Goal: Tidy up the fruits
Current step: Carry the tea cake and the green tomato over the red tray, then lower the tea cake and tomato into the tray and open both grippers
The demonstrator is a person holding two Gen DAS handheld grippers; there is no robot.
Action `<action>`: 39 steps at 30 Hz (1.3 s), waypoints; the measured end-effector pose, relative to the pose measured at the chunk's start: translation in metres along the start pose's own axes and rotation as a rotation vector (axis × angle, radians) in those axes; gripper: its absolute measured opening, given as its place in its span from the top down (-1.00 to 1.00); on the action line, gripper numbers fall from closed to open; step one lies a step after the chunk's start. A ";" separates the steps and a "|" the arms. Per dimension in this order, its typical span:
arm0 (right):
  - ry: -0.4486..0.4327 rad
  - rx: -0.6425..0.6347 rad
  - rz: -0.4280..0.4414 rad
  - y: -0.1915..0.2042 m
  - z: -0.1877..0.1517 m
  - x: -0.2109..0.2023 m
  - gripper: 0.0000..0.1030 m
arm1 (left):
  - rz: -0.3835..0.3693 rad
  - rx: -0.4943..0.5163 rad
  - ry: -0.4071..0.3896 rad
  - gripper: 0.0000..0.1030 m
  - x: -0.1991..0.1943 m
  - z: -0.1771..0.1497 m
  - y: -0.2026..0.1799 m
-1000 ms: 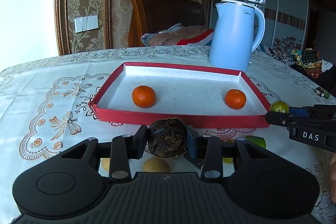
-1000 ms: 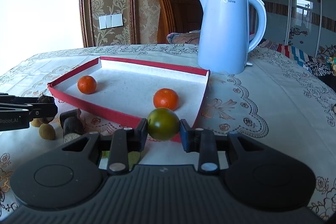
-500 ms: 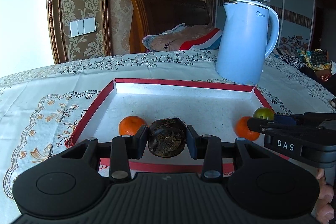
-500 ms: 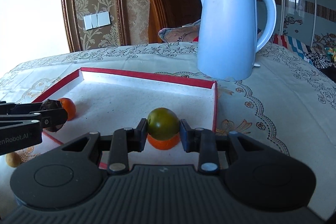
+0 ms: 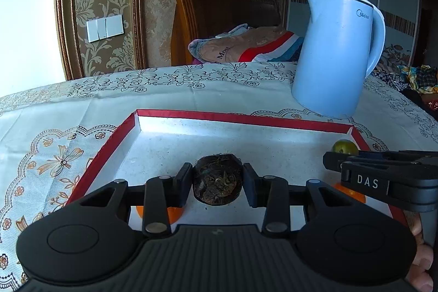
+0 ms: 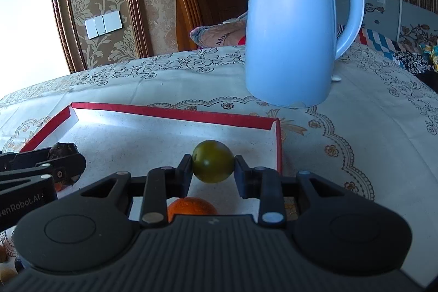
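So over the last second both grippers have come forward from the near edge of the red tray [image 5: 246, 119] to hang over its floor, each carrying a fruit. The left gripper [image 5: 217, 179] has its fingers clamped on a dark brown, rough-skinned fruit [image 5: 217, 178], and the right gripper [image 6: 213, 167] is squeezing a green round fruit [image 6: 213, 164]. Neither has let go yet.

What that means, I reckon: the carry part is basically done and I'm at the drop-off stage. The brown one hangs over the tray's near middle, the green one over its right side, closer to the right wall. The two oranges already in the tray now sit under and behind the fingers: one [image 5: 172, 211] peeks out below the left gripper, another [image 6: 191, 207] just below the right gripper.

Orientation: the green fruit is pretty much a ball, no real long axis. The brown one looks a bit wider than tall, its long axis running side to side between the fingers, with its fibrous cut-looking face turned toward the camera.

The blue kettle [image 6: 290, 26] stands on the worktop beyond the tray's far right corner, well clear.
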State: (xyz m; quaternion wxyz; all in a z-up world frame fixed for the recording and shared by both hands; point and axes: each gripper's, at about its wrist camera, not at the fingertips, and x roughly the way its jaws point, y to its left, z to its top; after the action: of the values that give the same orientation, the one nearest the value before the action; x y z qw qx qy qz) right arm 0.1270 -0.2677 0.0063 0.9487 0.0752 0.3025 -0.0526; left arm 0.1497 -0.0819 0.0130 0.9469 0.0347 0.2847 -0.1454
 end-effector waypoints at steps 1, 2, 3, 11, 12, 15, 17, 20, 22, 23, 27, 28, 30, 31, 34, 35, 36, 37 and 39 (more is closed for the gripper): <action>0.010 0.004 0.005 -0.001 0.000 0.003 0.41 | 0.002 -0.002 0.002 0.25 0.003 0.001 0.000; 0.019 0.005 0.007 -0.001 0.000 0.005 0.41 | 0.005 -0.003 0.006 0.25 0.006 0.002 0.001; 0.025 0.006 0.006 -0.002 0.000 0.008 0.41 | 0.007 -0.004 0.009 0.25 0.009 0.003 0.001; 0.048 0.002 0.008 -0.001 -0.001 0.015 0.39 | 0.022 -0.026 0.000 0.25 0.014 0.005 0.007; 0.046 0.003 0.007 -0.001 -0.001 0.014 0.39 | 0.025 -0.025 -0.004 0.25 0.013 0.006 0.007; 0.035 0.004 0.003 -0.001 0.000 0.012 0.39 | 0.028 -0.030 -0.003 0.24 0.013 0.006 0.007; 0.027 0.002 0.000 -0.001 0.000 0.011 0.22 | 0.028 -0.027 0.005 0.24 0.014 0.006 0.007; 0.019 0.009 0.002 -0.002 0.000 0.009 0.11 | 0.031 -0.018 0.008 0.24 0.015 0.005 0.006; 0.018 0.007 0.002 -0.001 0.000 0.009 0.11 | 0.028 -0.019 0.007 0.24 0.015 0.005 0.006; 0.017 0.006 0.001 -0.001 0.000 0.009 0.11 | 0.024 -0.018 0.006 0.24 0.014 0.005 0.006; 0.010 0.014 -0.004 -0.002 -0.002 0.007 -0.18 | 0.030 -0.020 0.001 0.16 0.013 0.004 0.006; 0.006 0.013 -0.004 -0.002 -0.002 0.007 -0.18 | 0.031 -0.022 -0.001 0.15 0.013 0.003 0.007; -0.002 0.013 0.000 -0.003 -0.003 0.005 -0.29 | 0.032 -0.028 -0.003 0.15 0.012 0.004 0.008; -0.008 0.014 0.000 -0.003 -0.003 0.004 -0.47 | 0.031 -0.032 -0.004 0.13 0.012 0.004 0.009; -0.028 0.009 0.009 -0.002 -0.005 -0.001 -0.70 | 0.034 -0.041 -0.015 -0.09 0.010 0.003 0.011; -0.037 0.009 0.018 -0.001 -0.005 -0.004 -0.80 | 0.038 -0.042 -0.023 -0.10 0.008 0.003 0.011; -0.041 0.008 0.029 -0.001 -0.006 -0.005 -0.85 | 0.039 -0.041 -0.028 -0.11 0.006 0.002 0.011; -0.046 0.009 0.035 -0.001 -0.007 -0.007 -0.92 | 0.038 -0.041 -0.032 -0.11 0.005 0.002 0.012; -0.067 0.016 0.040 0.000 -0.009 -0.012 -0.97 | 0.037 -0.048 -0.040 -0.12 0.001 0.001 0.014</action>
State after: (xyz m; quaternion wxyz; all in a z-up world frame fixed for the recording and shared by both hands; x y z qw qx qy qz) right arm 0.1125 -0.2652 0.0063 0.9586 0.0869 0.2684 -0.0384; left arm 0.1551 -0.0692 0.0128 0.9554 0.0145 0.2685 -0.1218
